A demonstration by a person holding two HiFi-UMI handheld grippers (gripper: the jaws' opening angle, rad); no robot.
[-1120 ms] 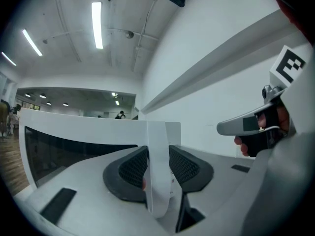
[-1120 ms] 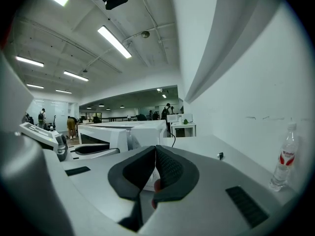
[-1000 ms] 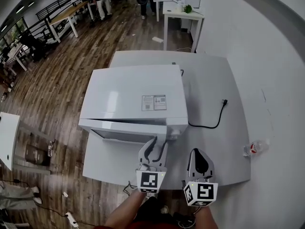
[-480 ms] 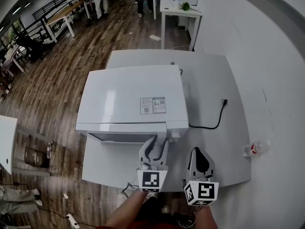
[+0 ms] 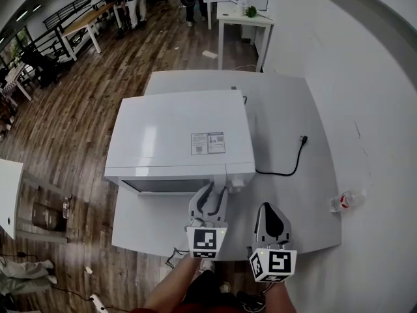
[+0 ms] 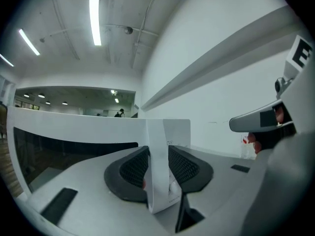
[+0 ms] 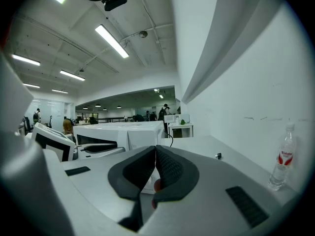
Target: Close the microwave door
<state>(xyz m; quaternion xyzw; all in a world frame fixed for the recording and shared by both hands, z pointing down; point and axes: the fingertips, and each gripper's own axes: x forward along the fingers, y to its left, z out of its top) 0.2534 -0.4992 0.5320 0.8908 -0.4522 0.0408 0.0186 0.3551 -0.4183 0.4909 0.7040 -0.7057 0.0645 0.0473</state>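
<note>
- The head view looked down on the white microwave [image 5: 179,132] sitting on a white worktop [image 5: 287,109]. Its door lay about flush along the front; whether it had latched could not be told.
- Only the left gripper view showed the grip. The door handle [image 6: 157,156], a white upright strip, stood between the left gripper's [image 6: 158,166] fingers. They had just been closing a little, and both dark pads lay against it.
- That view also showed the door's dark window [image 6: 74,136] stretching away to the left.
- The right gripper view showed the right gripper's [image 7: 155,168] fingers pressed together with nothing between them. In the head view this gripper [image 5: 269,212] hung over bare worktop, beside the left gripper [image 5: 215,193] and clear of the microwave.
- A water bottle [image 7: 281,156] stood upright near the wall, by the worktop's near right corner [image 5: 344,201].
- A black power cord [image 5: 287,165] curled across the open stretch right of the microwave.
- A bare strip ran between the door and the near edge.
- Left of the worktop lay wooden floor [image 5: 78,109].
</note>
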